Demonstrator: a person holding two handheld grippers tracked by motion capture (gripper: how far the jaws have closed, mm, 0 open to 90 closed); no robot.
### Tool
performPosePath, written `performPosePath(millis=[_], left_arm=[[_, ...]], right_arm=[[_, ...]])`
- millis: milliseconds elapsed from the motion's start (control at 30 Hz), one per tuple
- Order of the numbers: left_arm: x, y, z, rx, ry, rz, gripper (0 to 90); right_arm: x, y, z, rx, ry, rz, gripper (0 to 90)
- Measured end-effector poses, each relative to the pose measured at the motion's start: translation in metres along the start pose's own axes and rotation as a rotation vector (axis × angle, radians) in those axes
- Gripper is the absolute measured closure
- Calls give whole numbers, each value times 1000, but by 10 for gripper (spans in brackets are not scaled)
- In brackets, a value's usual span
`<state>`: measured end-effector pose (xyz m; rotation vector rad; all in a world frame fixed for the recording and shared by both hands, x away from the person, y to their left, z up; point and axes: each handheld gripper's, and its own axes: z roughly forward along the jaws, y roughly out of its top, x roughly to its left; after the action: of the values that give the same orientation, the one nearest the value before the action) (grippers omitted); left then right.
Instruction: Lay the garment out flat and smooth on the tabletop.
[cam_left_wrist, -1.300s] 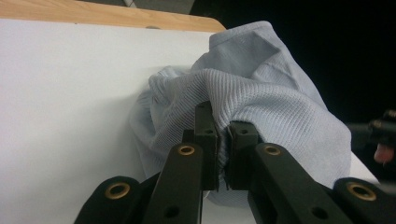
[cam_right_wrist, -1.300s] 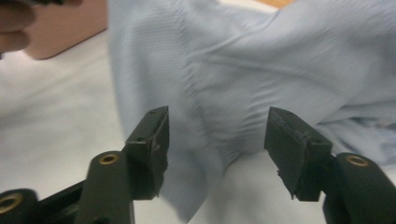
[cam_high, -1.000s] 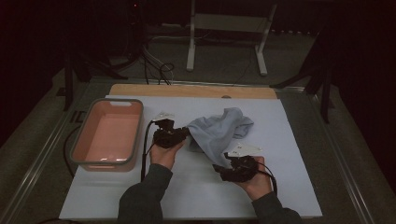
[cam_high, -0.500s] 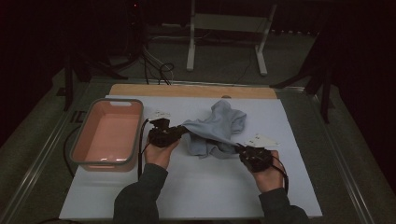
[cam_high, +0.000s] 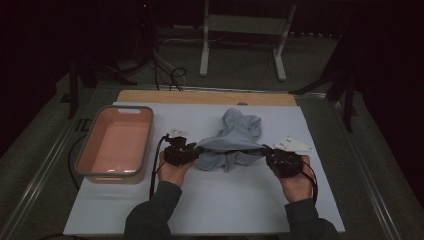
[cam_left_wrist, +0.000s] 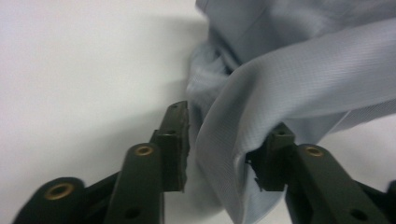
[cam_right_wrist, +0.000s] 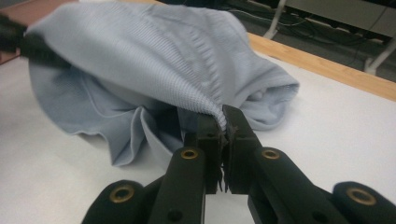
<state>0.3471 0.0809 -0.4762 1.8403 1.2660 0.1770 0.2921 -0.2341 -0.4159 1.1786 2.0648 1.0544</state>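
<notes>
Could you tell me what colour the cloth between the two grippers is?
Pale blue-grey cloth, plain with a fine knit weave; clearest in the right gripper view.

Lab or test-rig setup, dim room. White work mat (cam_high: 210, 205) on table, wooden board (cam_high: 205, 97) along far edge. Metal stand (cam_high: 240, 45) behind, loose cables (cam_high: 167, 75) on floor (wiring everywhere). No home furnishings look.

Cloth (cam_high: 234, 140): pale blue-grey, fine ribbed knit, plain, no print. Grippers black, left (cam_high: 192, 152) and right (cam_high: 270, 156), with brass-coloured rivets on the jaws. Bin (cam_high: 85, 165): salmon-pink inside, grey rim. Worktop (cam_high: 225, 200): white sheet, light wood strip along far edge. Sleeves (cam_high: 150, 220) dark grey. Two small white cards (cam_high: 292, 145).
</notes>
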Motion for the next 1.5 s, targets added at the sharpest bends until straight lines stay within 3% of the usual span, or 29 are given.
performPosePath(millis=[67, 167, 200, 400, 467, 633, 700, 800, 867, 1033, 1267, 1500], left_arm=[[-2, -6, 8, 40, 1, 11, 595], [-3, -10, 12, 48, -19, 19, 788], [-3, -9, 9, 28, -52, -2, 831], [-2, 4, -7, -29, -86, -10, 845], [-2, 10, -15, -60, -105, -25, 845], [-1, 18, -26, -104, -128, -57, 846], [-1, 21, -30, -123, -135, -71, 847], [1, 24, -36, -143, -132, -79, 847], [3, 26, -41, -157, -128, -83, 847], [13, 28, -51, -185, -122, -107, 847], [19, 19, -53, -151, -108, -85, 844], [22, 4, -57, -110, -103, -63, 839]], right_arm=[[-1, -1, 1, 3, -5, 7, 845], [-3, -3, 4, 14, 1, 20, 832], [-4, -6, 7, 28, 1, 24, 817], [-7, -17, 21, 75, -3, 44, 724], [-5, -23, 28, 101, 15, 50, 668], [2, -26, 31, 123, 43, 23, 601], [5, -28, 36, 160, 43, 0, 560], [7, -32, 43, 208, 43, -20, 583], [6, -34, 45, 222, 43, -21, 687], [-1, -30, 37, 195, 55, -14, 859], [-17, -18, 12, 93, 10, 30, 850], [-24, -15, 1, 77, 12, 26, 839]])
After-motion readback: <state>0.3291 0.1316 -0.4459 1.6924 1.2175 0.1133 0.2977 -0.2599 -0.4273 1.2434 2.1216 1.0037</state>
